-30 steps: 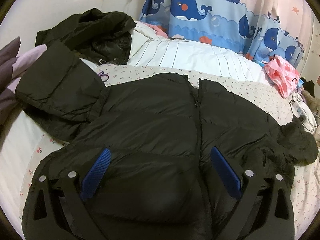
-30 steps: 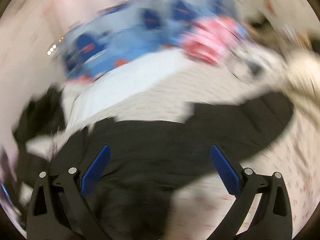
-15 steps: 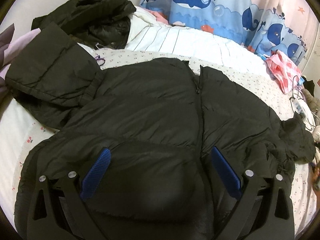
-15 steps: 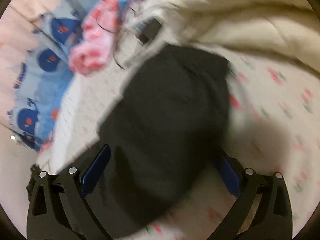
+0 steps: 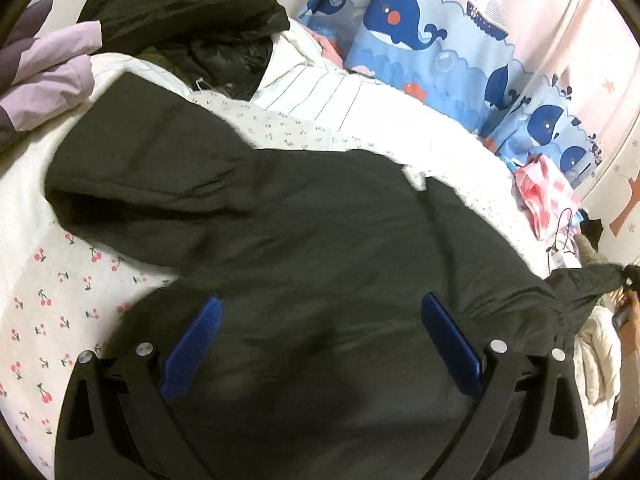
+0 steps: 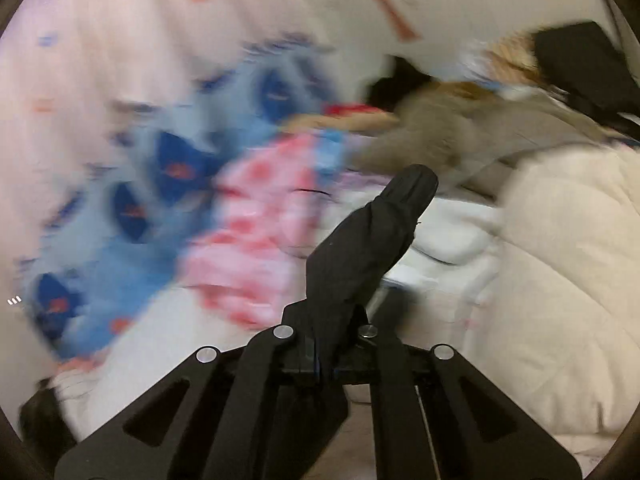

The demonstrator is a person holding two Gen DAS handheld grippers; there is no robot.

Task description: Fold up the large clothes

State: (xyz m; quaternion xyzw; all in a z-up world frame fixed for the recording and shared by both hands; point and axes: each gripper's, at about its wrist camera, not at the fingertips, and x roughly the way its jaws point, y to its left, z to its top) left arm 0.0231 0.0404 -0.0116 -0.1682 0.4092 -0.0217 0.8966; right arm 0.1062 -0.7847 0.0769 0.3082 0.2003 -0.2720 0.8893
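A large black puffer jacket [image 5: 328, 240] lies spread front-up on the bed, its left sleeve [image 5: 132, 176] bent out to the left. My left gripper [image 5: 320, 344] is open, hovering just over the jacket's lower body. My right gripper [image 6: 326, 354] is shut on the jacket's right sleeve [image 6: 372, 236], whose cuff sticks up past the jaws. That lifted sleeve end also shows at the far right of the left wrist view [image 5: 588, 280].
The bed sheet [image 5: 60, 280] has a cherry print. A second dark jacket [image 5: 200, 20] and a lilac garment [image 5: 48, 64] lie at the back left. A whale-print curtain [image 5: 440, 52], pink cloth [image 5: 548, 200] and a cream quilted coat [image 6: 560, 280] lie to the right.
My right gripper swung to the sleeve end, closed on it and lifted it. My left gripper shifted a little over the jacket and stayed open.
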